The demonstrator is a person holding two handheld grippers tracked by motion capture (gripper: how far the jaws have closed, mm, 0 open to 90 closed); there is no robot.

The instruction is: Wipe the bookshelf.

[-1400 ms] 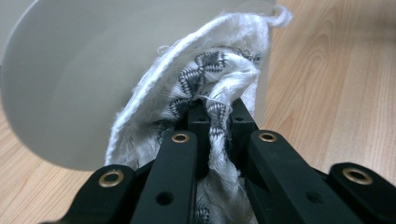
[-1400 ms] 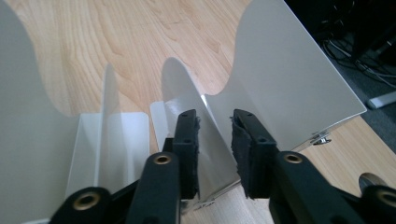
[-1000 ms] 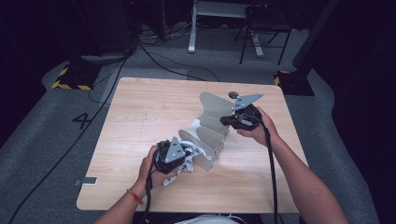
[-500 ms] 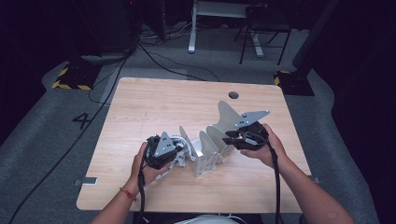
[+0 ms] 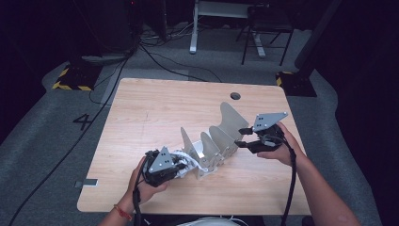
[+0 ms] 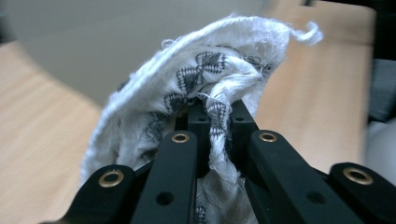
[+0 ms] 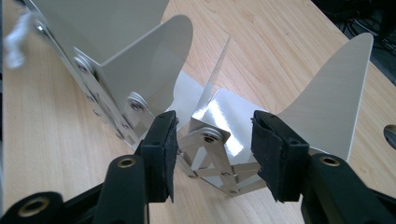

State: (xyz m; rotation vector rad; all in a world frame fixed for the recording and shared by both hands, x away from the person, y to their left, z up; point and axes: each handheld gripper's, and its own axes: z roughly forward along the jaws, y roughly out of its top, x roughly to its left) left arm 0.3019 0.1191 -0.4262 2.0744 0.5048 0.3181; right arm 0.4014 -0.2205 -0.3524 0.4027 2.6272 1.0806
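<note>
Shiny silver expanding metal rack (image 5: 211,146) with fin-shaped dividers on a scissor lattice, standing on the light wooden table (image 5: 155,108). Stretched out on a diagonal: tallest fin near the round cable hole (image 5: 235,96), other end well away from that hole, toward the near-left corner. Long axis along that diagonal, fins pointing up.

Probably light, with stiff plates but wobbly along the lattice, and polished enough to be slippery. Best grabbed low at the end lattice or a plate's base, not up on the thin fin tips.

Right gripper (image 5: 241,137) at the hole-side end, jaws just been opening, now let go: riveted lattice end (image 7: 210,154) between the pads (image 7: 163,154) but clear of them.

Left gripper (image 5: 181,165) at the end farthest from the hole, clamped tight on a white knitted cloth with dark pattern (image 6: 187,93), soft and bunched, just beside the last fin.
</note>
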